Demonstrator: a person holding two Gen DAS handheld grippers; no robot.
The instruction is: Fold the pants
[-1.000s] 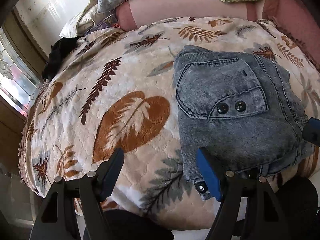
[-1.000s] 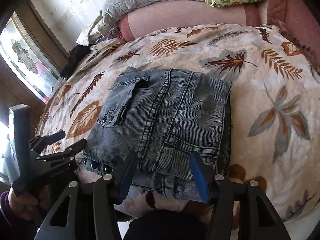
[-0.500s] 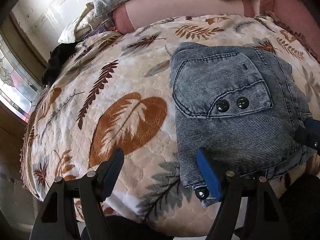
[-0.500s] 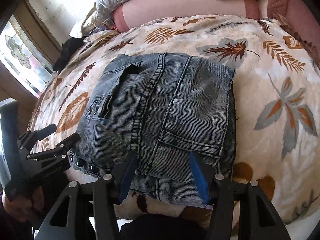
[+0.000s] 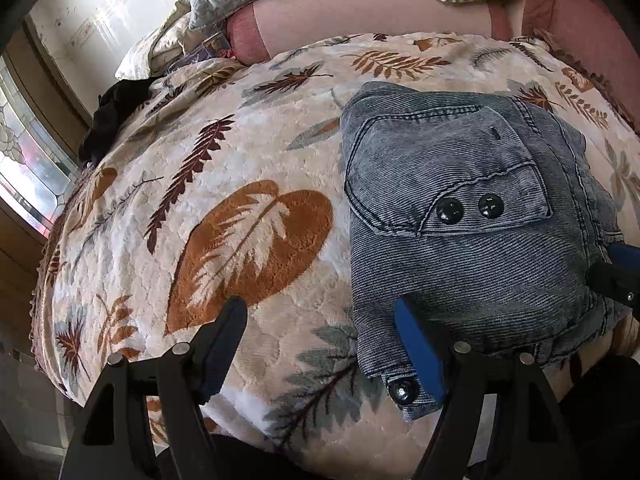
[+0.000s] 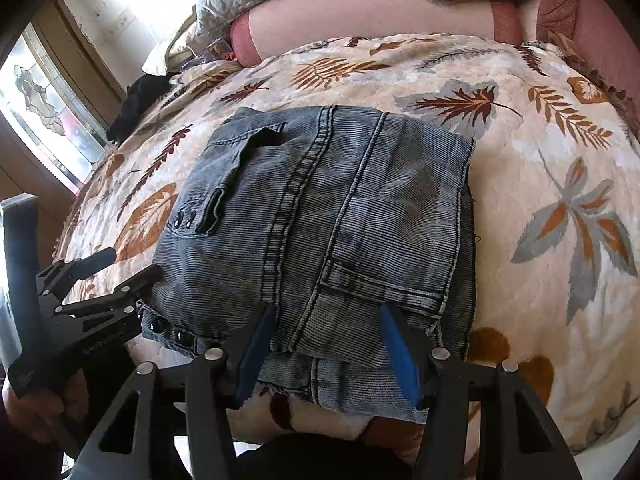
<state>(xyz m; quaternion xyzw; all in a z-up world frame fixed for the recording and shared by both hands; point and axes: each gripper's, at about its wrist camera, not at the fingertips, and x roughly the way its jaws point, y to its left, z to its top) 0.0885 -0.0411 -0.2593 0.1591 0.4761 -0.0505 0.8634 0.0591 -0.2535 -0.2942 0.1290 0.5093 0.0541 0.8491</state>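
Both the left tongs [image 5: 320, 344] and right tongs [image 6: 326, 354] gape empty at the folded pants [image 6: 320, 216]; a careless snag could undo the bundle

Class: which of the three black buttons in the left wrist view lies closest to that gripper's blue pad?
The lone button at the pants' near corner; the other two sit paired on the pocket flap.

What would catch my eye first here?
A folded bundle of grey pants lies on a cream leaf-print blanket, near its front edge. Two open claws flank it: the right claw at its near edge, the left claw at its left corner.
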